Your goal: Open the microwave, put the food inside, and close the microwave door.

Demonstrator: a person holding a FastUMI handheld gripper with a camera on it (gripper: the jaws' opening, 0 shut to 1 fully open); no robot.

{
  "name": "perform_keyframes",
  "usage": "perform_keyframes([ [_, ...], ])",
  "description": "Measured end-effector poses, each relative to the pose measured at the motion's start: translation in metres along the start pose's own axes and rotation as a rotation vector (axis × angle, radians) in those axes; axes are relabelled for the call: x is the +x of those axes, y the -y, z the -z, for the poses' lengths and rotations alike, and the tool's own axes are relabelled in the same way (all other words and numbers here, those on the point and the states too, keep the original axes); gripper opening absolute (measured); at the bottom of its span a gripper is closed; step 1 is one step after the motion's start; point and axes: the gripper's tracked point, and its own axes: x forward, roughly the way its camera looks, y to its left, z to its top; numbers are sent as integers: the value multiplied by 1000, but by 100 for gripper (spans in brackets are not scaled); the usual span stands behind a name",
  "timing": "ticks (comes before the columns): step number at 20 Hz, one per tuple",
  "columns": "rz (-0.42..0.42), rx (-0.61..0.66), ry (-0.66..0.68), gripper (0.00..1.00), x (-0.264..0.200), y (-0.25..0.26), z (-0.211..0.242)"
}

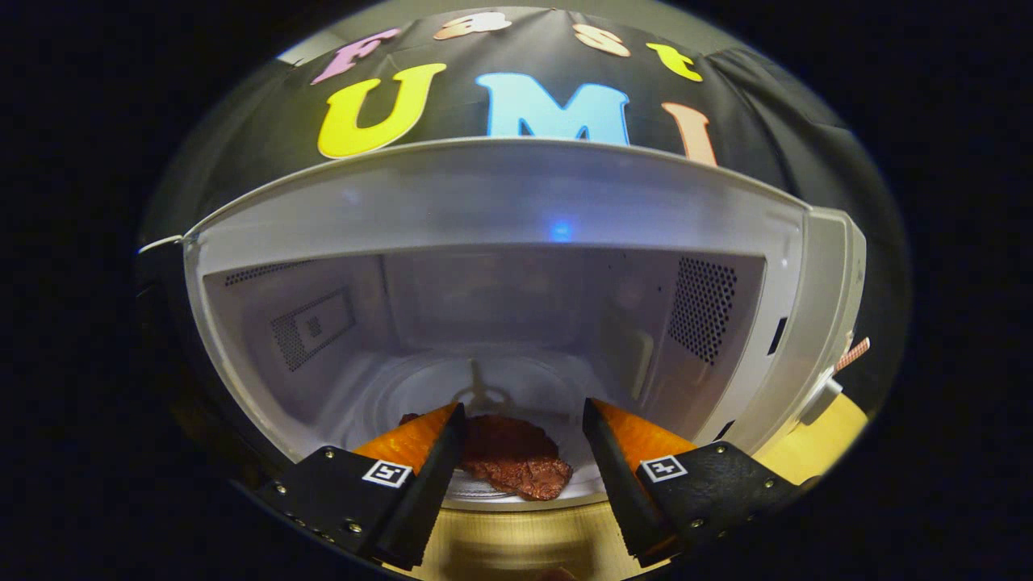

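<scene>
A white microwave point(516, 194) stands open straight ahead, its pale cavity facing me. On the round glass turntable point(533, 387) near the cavity's front lies the food point(512, 464), a flat brown piece of meat. My gripper point(523, 411) is open at the mouth of the cavity, its two fingers spread apart. The meat rests between the fingers, closer to the left one, and I cannot tell whether that finger touches it. The door is swung out of sight to the left.
Perforated vents mark the cavity's side walls point(702, 307). The microwave's control panel point(831, 307) with a knob point(819, 399) runs down its right side. A light wooden tabletop point(516, 541) carries the microwave and extends under my fingers.
</scene>
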Motion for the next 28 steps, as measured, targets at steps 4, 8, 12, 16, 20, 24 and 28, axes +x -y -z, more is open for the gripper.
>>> perform_keyframes([
  [4, -41, -31, 2, 89, -22, -7, -10],
  [8, -63, -38, 25, 91, -62, -9, -33],
  [12, -78, -44, 69, 92, -114, -9, -58],
  [16, -106, -32, 90, 96, -176, -11, -71],
  [20, -154, -5, 115, 96, -231, -24, -85],
  [24, -218, 33, 109, 96, -276, -46, -86],
  [28, -284, 39, 143, 96, -318, -72, -91],
])
